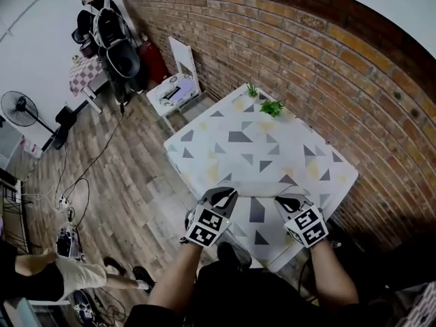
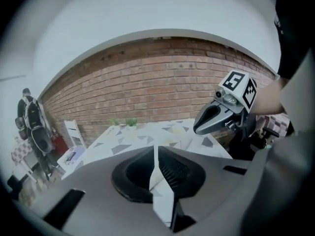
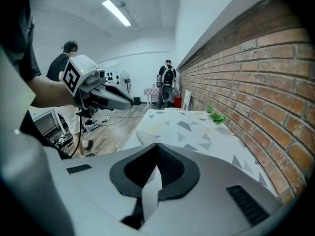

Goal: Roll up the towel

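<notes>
The left gripper view shows the left tool (image 2: pixel 155 155) closed on a pale fold of the towel (image 2: pixel 161 200), which runs between the dark pads and hangs out below them. The right gripper view shows the same for the right tool (image 3: pixel 156 157): its jaws are together on a thin white strip of cloth. These clamps cannot be read from the head view, where the jaws are small. Only the head view shows how both tools stand, side by side at the near edge of the surface (image 1: pixel 272 148), with a pale band of towel stretched between them and lifted a little over the triangle pattern. Each gripper view shows also the other tool from the side, with its marker cube. The two small green plants (image 1: pixel 271 107) stand at the far edge of the surface, next to the brick wall (image 1: pixel 306 60). The head view alone shows a white chair (image 1: pixel 180 80) and a fan (image 1: pixel 20 107) on the wooden floor. The ceiling lamp (image 3: pixel 117 12) appears only in the right gripper view.
</notes>
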A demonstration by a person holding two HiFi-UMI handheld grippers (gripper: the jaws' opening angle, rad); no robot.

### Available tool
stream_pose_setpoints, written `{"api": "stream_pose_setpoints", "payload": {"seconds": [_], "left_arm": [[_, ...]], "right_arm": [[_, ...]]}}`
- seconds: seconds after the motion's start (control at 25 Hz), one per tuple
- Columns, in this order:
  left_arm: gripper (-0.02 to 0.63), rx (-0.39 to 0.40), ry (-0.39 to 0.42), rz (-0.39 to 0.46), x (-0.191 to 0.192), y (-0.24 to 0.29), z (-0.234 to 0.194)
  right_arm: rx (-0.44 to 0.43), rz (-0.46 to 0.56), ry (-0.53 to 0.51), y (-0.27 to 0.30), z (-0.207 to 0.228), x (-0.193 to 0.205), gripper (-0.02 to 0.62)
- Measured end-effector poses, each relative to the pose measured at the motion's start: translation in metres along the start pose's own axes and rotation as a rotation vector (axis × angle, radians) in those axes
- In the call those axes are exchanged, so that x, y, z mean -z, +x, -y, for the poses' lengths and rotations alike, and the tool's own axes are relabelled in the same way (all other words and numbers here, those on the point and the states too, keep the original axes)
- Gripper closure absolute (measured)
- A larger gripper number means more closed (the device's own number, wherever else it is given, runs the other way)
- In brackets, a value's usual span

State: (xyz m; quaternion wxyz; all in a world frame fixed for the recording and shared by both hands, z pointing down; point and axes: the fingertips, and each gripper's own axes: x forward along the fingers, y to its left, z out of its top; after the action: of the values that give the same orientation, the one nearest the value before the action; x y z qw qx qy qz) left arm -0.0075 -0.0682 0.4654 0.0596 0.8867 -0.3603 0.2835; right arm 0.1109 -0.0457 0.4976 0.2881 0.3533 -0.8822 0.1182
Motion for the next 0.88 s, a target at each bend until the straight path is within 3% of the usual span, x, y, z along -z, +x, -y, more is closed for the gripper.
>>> {"api": "stream_pose_setpoints", "payload": {"seconds": [0.24, 0.44, 0.68, 0.88], "left_arm": [[0.580, -0.093, -0.172, 0.142, -0.004, -0.048, -0.028], [0.586, -0.145, -0.210, 0.204, 0.006, -0.089, -0.053], [0.588, -0.123, -0.225, 0.253, 0.035, -0.127, -0.079], [0.588, -0.127, -0.211, 0.298, 0.026, -0.138, -0.106]], "right_arm": [[-0.044, 0.120, 0.051, -0.014, -0.021, -0.036, 0.578], [-0.020, 0.172, 0.101, -0.016, -0.040, -0.050, 0.578], [0.054, 0.250, 0.222, -0.003, -0.065, -0.068, 0.580], [0.093, 0.321, 0.182, -0.009, -0.083, -0.101, 0.580]]}}
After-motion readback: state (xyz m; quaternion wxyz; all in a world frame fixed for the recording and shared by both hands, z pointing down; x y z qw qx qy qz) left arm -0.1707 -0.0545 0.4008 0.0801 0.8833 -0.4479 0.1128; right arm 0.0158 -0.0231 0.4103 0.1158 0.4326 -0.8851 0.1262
